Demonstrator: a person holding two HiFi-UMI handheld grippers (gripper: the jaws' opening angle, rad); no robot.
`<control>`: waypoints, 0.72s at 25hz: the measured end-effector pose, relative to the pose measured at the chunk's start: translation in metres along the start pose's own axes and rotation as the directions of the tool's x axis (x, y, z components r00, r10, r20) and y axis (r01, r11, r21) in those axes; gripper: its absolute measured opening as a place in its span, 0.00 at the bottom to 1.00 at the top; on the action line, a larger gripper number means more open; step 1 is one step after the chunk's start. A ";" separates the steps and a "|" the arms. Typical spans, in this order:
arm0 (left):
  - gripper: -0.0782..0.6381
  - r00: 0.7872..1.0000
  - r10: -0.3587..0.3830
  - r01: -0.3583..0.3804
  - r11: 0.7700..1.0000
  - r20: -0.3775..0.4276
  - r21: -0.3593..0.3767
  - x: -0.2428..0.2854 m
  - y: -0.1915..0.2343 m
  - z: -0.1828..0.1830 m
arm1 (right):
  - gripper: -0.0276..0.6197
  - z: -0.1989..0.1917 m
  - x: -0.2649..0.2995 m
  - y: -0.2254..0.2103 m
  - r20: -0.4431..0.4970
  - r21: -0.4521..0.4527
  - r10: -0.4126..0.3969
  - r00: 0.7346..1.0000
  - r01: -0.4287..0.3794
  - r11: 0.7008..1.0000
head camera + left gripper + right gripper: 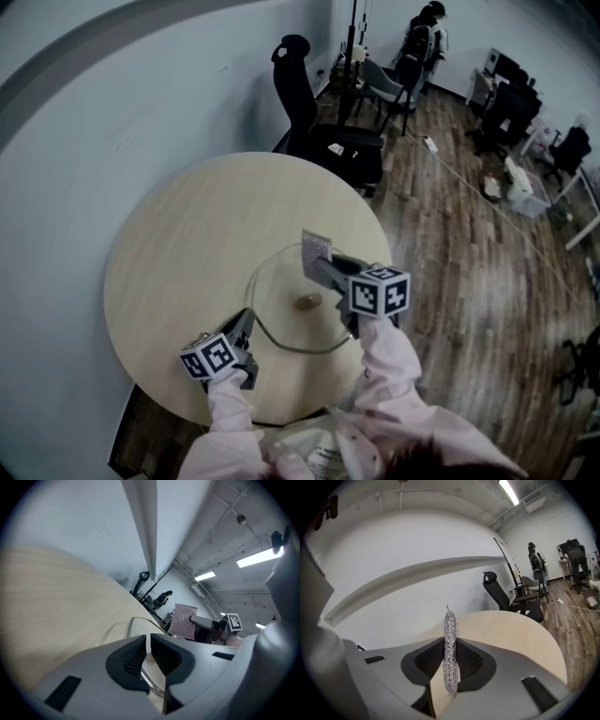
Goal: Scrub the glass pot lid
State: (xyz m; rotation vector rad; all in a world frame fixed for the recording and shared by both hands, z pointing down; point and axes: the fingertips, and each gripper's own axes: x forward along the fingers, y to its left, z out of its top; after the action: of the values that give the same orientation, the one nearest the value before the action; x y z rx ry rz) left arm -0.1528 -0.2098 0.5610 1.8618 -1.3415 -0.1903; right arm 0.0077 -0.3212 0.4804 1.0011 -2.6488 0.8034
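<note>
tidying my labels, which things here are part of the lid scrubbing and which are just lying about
Job in hand: glass lid; scrubbing pad in the right gripper; left gripper at the lid's rim; table.

Lying about: black office chair; grey chair; floor cable.

Both sleeves point(392, 361) are pale pink and loose-fitting. The left gripper point(246, 321) and right gripper point(317, 264) have grey moulded bodies. Each carries a cube point(380, 291) faced with black-and-white square markers. The jaw pads point(129, 658) are black and cross-ribbed.
</note>
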 end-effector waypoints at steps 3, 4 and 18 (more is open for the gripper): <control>0.16 1.000 0.003 -0.002 0.999 0.003 -0.032 -0.001 0.004 -0.005 | 0.16 0.005 0.003 -0.003 -0.014 -0.014 -0.004 1.000 0.004 1.000; 0.16 1.000 0.004 -0.004 0.999 0.000 -0.047 -0.001 0.007 -0.008 | 0.16 0.005 0.004 -0.003 -0.018 -0.019 0.001 1.000 -0.001 1.000; 0.31 0.995 -0.052 0.032 0.973 -0.081 -0.228 0.012 0.024 -0.040 | 0.16 0.000 0.036 -0.021 -0.193 -0.259 -0.106 0.976 0.053 0.964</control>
State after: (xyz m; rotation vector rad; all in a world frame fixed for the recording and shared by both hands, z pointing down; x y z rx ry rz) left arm -0.1434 -0.2021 0.6073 1.6874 -1.1705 -0.2702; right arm -0.0059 -0.3545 0.5021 0.8992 -2.4402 0.5048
